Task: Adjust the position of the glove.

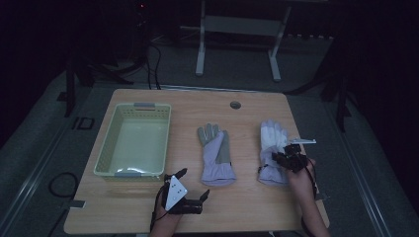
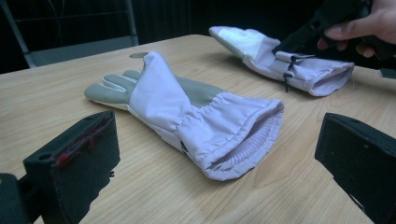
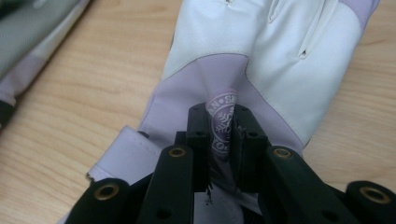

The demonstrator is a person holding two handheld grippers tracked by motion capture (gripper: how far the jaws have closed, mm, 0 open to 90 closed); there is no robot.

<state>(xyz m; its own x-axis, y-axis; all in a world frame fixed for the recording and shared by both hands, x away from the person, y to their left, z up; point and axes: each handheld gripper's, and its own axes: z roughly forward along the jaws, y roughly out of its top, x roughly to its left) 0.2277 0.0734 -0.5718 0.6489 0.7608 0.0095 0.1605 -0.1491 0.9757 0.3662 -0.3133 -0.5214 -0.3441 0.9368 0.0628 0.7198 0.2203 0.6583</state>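
Two pale lilac work gloves lie flat on the wooden table (image 1: 148, 207). The left glove (image 1: 216, 155) (image 2: 187, 112) lies palm up, grey palm showing, cuff toward me. My left gripper (image 1: 193, 183) (image 2: 217, 140) rests near the front edge, open, its jaws wide apart just short of that cuff and clear of it. The right glove (image 1: 272, 143) (image 2: 280, 60) (image 3: 261, 51) lies back up with a white patch. My right gripper (image 1: 284, 157) (image 3: 219, 114) is shut on a pinched fold of its lilac fabric, on a round printed logo near the wrist.
A pale green plastic basket (image 1: 133, 106) stands at the table's left, nothing in it. A round cable hole (image 1: 235, 104) sits near the far edge. Beyond the table stands a white metal frame (image 1: 200, 49) on dark floor.
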